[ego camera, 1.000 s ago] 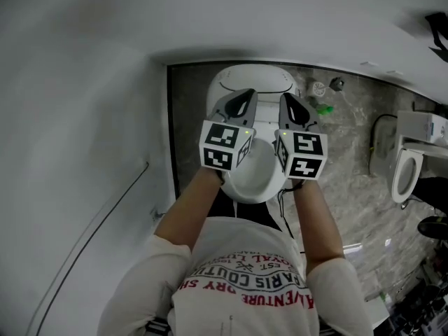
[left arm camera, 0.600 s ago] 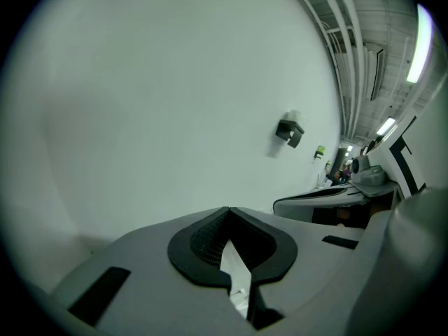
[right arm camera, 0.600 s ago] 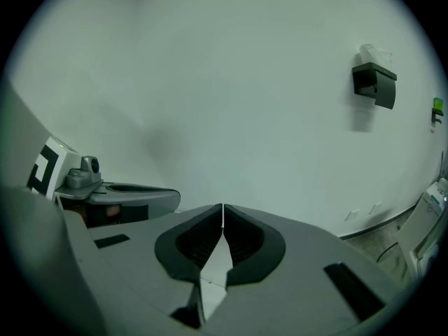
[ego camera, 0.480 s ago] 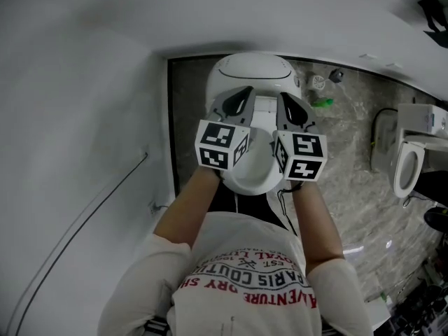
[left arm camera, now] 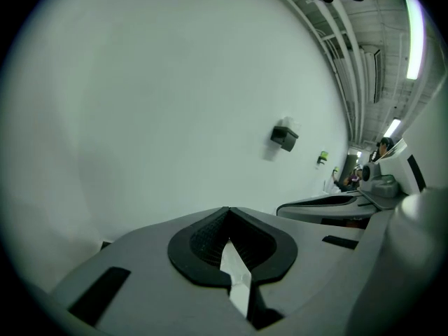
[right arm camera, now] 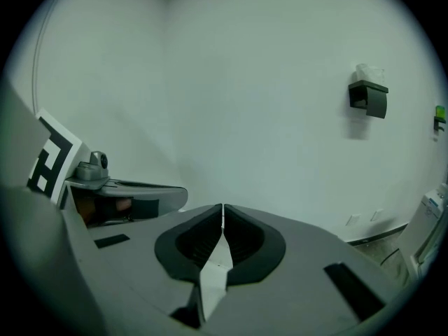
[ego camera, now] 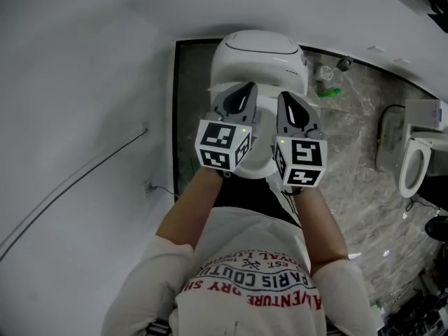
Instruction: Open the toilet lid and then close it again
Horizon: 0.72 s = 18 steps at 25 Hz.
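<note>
Head view, person: stands over a white toilet (ego camera: 259,51) set in a corner, both forearms stretched out, in a white shirt (ego camera: 245,285) with red and dark print.
Head view, lid (ego camera: 260,154): appears down, a smooth white oval directly under the two grippers and largely covered by them.
Head view, left gripper (ego camera: 248,88): held above the lid's left side, fingers pointing toward the tank end, not seen to touch the toilet.
Head view, right gripper (ego camera: 285,96): just beside the left one and level with it, above the lid's right side.
Head view, surroundings: white wall (ego camera: 84,82) on the left with a thin cable (ego camera: 77,194) running across it; grey marbled floor (ego camera: 350,159) on the right, with a second toilet (ego camera: 414,163) at the far right edge and a small green item (ego camera: 329,92) near the tank.
Left gripper view, fingers: closed tip to tip, with nothing between them; they face the bare white wall, where a dark holder (left arm camera: 283,137) is mounted, and the right gripper shows alongside at right.
Right gripper view, fingers: pressed together at the tips and empty; ahead is the wall corner, with the same holder up at the right and the left gripper showing at the left edge.
</note>
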Each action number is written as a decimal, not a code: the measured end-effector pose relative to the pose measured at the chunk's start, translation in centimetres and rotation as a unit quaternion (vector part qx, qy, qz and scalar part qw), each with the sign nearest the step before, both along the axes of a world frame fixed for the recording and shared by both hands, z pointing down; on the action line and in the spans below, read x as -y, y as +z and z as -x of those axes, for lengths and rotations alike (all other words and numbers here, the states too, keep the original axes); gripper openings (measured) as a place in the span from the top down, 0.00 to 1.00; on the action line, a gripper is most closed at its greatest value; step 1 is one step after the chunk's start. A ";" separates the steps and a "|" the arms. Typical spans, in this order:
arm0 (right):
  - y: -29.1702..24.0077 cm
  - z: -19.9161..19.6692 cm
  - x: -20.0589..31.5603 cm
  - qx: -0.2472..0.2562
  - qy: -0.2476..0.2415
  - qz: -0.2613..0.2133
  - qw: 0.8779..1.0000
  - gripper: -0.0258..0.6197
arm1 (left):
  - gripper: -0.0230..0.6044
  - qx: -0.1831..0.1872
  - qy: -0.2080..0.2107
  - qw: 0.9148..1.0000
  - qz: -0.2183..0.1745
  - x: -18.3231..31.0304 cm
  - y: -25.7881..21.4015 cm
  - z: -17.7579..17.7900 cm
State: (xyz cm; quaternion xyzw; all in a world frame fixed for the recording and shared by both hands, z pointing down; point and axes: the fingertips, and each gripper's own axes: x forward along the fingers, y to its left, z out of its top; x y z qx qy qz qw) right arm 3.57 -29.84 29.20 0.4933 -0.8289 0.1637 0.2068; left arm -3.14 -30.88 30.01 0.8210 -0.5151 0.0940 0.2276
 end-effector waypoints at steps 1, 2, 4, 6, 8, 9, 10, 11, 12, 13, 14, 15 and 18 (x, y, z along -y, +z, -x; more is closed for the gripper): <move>0.1 0.1 -1.0 0.000 -0.003 -0.003 1.000 0.94 | 0.95 0.001 -0.004 1.000 0.000 -0.9 0.1 -0.1; 0.3 0.1 -2.0 0.001 -0.004 -0.004 1.000 0.94 | 0.95 0.001 -0.008 1.000 0.001 -1.7 0.3 -0.1; 0.5 0.1 -3.6 0.006 -0.007 0.000 1.000 0.94 | 0.95 0.002 -0.014 1.000 0.003 -3.2 0.5 -0.2; 0.8 0.0 -5.0 0.012 -0.008 0.004 1.000 0.94 | 0.95 0.006 -0.014 1.000 0.004 -4.6 0.8 -0.3; 1.3 -0.1 -6.4 0.016 -0.008 0.007 1.000 0.94 | 0.95 0.005 -0.012 1.000 0.008 -6.1 1.2 -0.4; 1.5 -0.1 -7.1 0.017 -0.008 0.009 1.000 0.94 | 0.95 0.004 -0.010 1.000 0.010 -6.8 1.5 -0.3; 1.8 0.0 -7.9 0.018 -0.007 0.012 1.000 0.94 | 0.95 0.003 -0.008 1.000 0.011 -7.6 1.8 -0.3; 2.1 0.0 -8.6 0.019 -0.006 0.014 1.000 0.94 | 0.95 0.003 -0.005 1.000 0.011 -8.3 2.1 -0.2; 2.4 0.0 -9.3 0.020 -0.004 0.016 1.000 0.94 | 0.95 0.004 -0.002 1.000 0.012 -9.0 2.3 -0.3; 2.6 -0.1 -10.0 0.019 -0.001 0.018 1.000 0.94 | 0.95 0.003 0.001 1.000 0.012 -9.7 2.5 -0.4; 2.9 -0.3 -10.7 0.017 0.003 0.021 1.000 0.94 | 0.95 0.000 0.005 1.000 0.015 -10.4 2.8 -0.6; 3.2 -0.4 -11.4 0.013 0.006 0.023 1.000 0.94 | 0.95 -0.004 0.009 1.000 0.018 -11.1 3.2 -0.7; 4.3 -0.3 -13.5 0.012 0.016 0.030 0.999 0.94 | 0.95 -0.007 0.020 0.999 0.024 -13.2 4.3 -0.6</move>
